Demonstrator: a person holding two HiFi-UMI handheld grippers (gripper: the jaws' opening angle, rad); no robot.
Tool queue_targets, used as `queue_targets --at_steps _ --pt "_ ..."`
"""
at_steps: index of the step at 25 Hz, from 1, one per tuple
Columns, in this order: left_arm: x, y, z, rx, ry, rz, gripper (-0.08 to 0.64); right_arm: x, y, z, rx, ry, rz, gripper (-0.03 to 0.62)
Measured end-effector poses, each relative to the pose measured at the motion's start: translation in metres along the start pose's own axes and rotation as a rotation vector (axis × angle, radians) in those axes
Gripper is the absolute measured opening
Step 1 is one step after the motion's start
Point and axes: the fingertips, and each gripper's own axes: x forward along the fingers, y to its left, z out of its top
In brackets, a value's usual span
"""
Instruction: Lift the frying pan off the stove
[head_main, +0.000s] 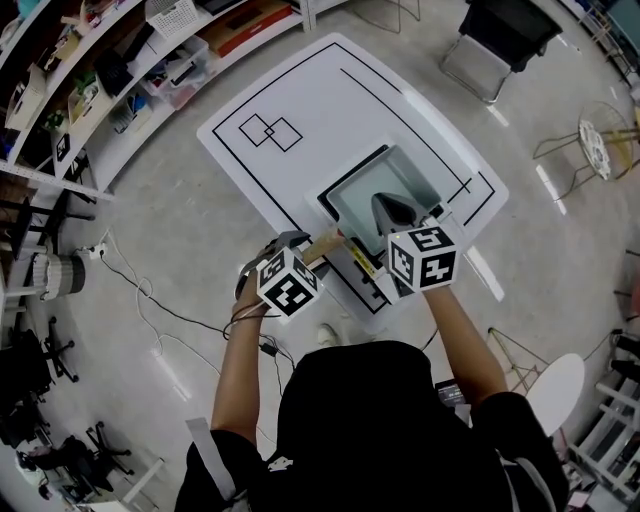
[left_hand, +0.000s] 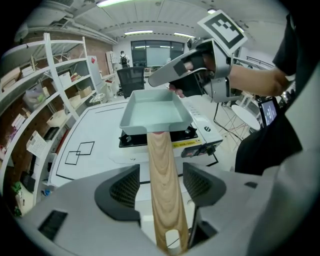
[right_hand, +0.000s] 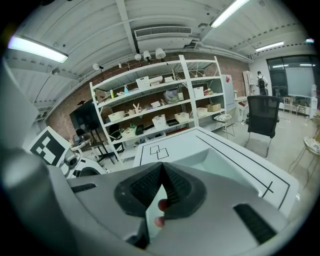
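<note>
While the frying pan (head_main: 355, 200) sits on the stove (left_hand: 202, 142) at mid-frame, the jaws of the left gripper (left_hand: 161, 186) stand wide either side of its wooden handle (left_hand: 161, 160), not pressing it; those of the right gripper (right_hand: 162, 187) are closed together above the pan.

I see a white table (head_main: 300, 100) marked with black lines and two overlapping squares (head_main: 270, 131). White shelving (head_main: 110, 60) crowded with boxes runs along its left side. A black office chair (head_main: 505, 35) stands beyond the table, with a wire chair (head_main: 595, 145) off to the right. Cables (head_main: 146, 292) trail across the floor.
</note>
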Motion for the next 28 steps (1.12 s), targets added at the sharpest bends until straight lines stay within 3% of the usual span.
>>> queue_targets --at_steps 12,19,28 --pt "0.020 -0.001 0.005 0.031 0.056 0.000 0.252 0.007 -0.012 -0.006 0.011 0.030 -0.010 0.002" --pt "0.022 0.008 0.006 0.055 0.074 0.053 0.133 0.008 -0.017 -0.008 0.012 0.037 -0.016 0.002" --pt "0.025 0.006 0.006 0.014 0.072 0.015 0.124 0.009 -0.021 -0.009 0.010 0.046 -0.023 0.002"
